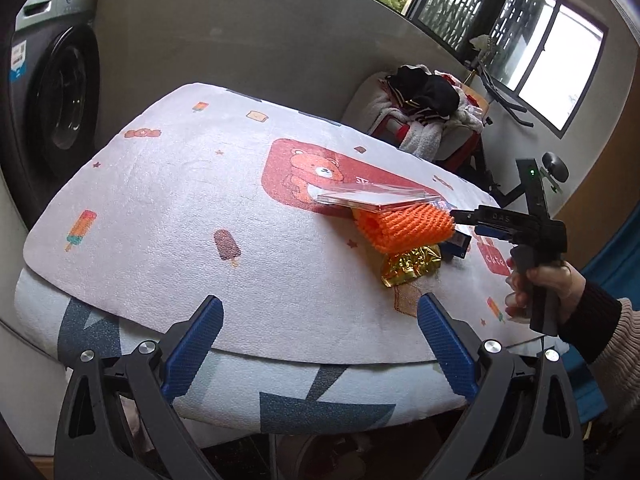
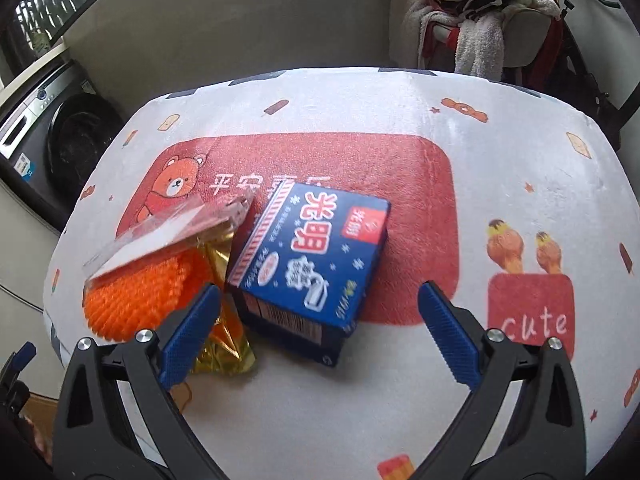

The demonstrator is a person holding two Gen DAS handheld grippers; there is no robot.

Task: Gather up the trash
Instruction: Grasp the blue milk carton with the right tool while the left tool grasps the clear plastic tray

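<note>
Right gripper (image 2: 320,312) gaped over our blue carton (image 2: 308,264), ready to straddle it; left gripper (image 1: 320,336) waited, released.

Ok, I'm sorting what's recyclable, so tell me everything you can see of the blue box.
The blue box is a flat, rectangular carton, seemingly printed cardboard, with large red-and-white Chinese characters, a red logo patch and a barcode on its near end. It lies closed, face up and skewed on the bear-print cloth, its left edge against the gold foil wrapper. The open right gripper frames its near end without touching it.
</note>
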